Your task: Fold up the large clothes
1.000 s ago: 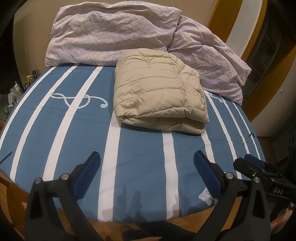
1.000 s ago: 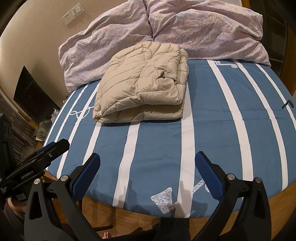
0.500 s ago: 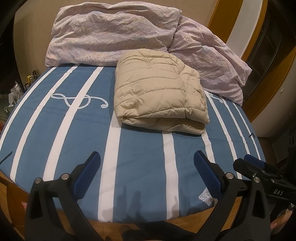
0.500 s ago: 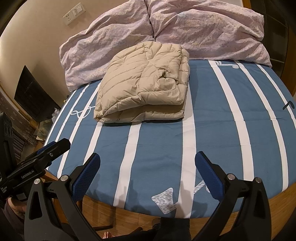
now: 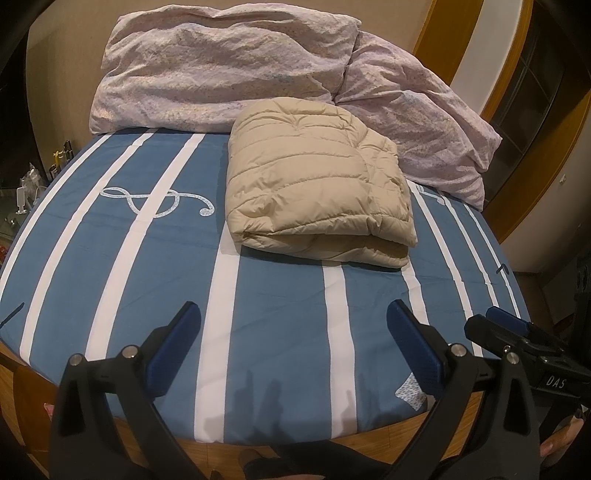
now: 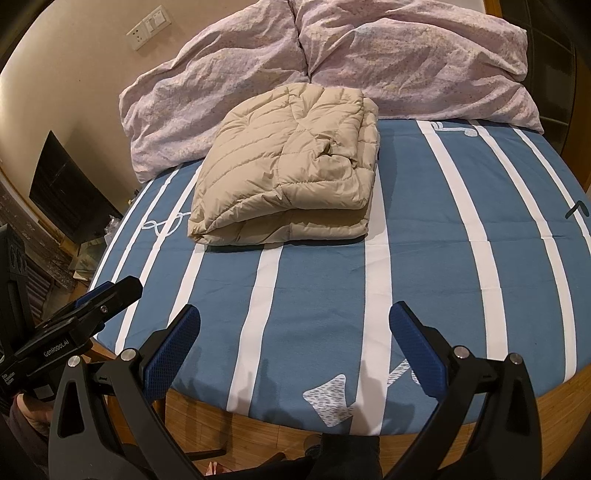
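Blue striped bed (image 5: 280, 295) has the lilac duvet (image 5: 229, 74) bunched at the far end, the folded beige puffer jacket (image 5: 314, 192) just in front, long axis running away, fold edge facing the cameras. Only the right view catches the wall socket (image 6: 149, 31). Left gripper (image 5: 293, 332) and right gripper (image 6: 295, 332) hover at the near edge, jaws spread wide, holding nothing.

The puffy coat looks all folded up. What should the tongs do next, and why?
Probably just pull both back and stop. The beige puffy coat lies in a neat bundle on the striped bed, and the left tongs and right tongs are open, empty, and well short of it.
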`<state>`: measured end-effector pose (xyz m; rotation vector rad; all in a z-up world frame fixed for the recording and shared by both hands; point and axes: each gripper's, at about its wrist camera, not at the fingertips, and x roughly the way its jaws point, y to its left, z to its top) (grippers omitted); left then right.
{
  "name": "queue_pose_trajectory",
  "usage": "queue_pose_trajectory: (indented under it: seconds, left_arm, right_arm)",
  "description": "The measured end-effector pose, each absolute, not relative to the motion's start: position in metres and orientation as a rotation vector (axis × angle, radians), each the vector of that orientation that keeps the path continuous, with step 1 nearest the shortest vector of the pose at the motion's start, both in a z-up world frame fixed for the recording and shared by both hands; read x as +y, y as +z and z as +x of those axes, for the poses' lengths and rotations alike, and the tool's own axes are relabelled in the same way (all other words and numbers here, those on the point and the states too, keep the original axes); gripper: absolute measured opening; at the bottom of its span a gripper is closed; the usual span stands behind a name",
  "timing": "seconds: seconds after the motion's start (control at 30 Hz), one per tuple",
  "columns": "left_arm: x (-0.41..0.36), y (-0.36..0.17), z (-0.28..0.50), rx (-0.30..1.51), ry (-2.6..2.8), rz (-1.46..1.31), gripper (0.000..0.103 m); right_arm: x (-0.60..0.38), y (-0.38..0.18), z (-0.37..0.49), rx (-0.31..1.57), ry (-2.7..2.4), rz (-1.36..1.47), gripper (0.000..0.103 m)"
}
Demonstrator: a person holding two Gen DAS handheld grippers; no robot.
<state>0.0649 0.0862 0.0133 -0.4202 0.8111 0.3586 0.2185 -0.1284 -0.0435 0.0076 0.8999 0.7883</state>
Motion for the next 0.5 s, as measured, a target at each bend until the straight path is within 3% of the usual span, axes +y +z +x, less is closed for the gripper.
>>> queue_pose_trajectory:
  seconds: [0.5]
  left_arm:
    - [0.085,0.0139,0.0656,0.811,0.36,-0.42,0.1]
  right_arm:
    - [-0.1269,-0.0435,0.2155,0.901,0.788,0.012,0.102]
